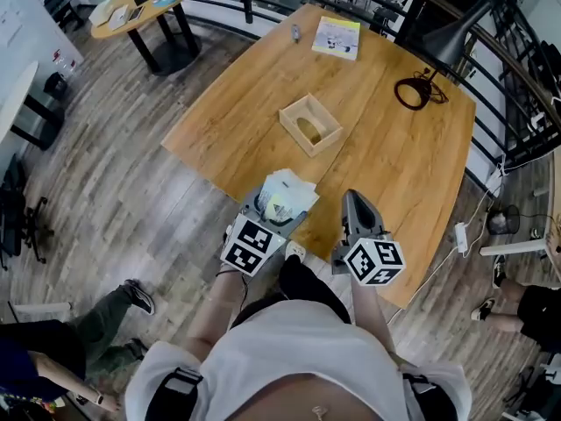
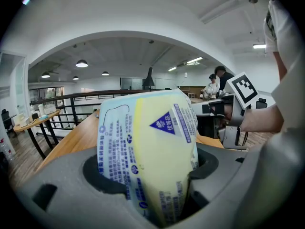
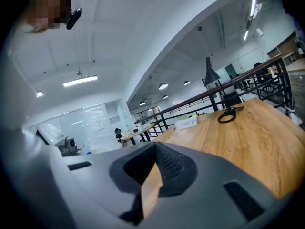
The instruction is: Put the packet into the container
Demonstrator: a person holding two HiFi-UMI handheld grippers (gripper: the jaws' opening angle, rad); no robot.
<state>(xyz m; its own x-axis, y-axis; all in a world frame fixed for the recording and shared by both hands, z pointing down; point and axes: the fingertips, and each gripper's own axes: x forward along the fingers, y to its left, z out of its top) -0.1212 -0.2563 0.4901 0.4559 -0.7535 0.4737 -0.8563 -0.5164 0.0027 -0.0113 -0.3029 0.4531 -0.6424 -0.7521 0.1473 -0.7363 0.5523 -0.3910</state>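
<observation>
My left gripper (image 1: 280, 205) is shut on a white and pale yellow packet (image 1: 286, 195), held over the table's near edge. In the left gripper view the packet (image 2: 151, 147) stands upright between the jaws and fills the middle. The container, an open light wooden box (image 1: 309, 124), sits mid-table, beyond both grippers. My right gripper (image 1: 354, 203) hovers over the near edge to the right of the left one, its jaws drawn to a point with nothing between them. In the right gripper view that gripper (image 3: 153, 178) shows only a thin slit, with the tabletop behind.
On the wooden table (image 1: 394, 165) lie a booklet (image 1: 337, 37) at the far edge, a small pen-like item (image 1: 296, 32) and a coiled black cable (image 1: 418, 90). A black lamp (image 1: 456, 32) and railing stand behind. A round table (image 1: 145, 5) stands far left. A person's leg (image 1: 110, 310) is at lower left.
</observation>
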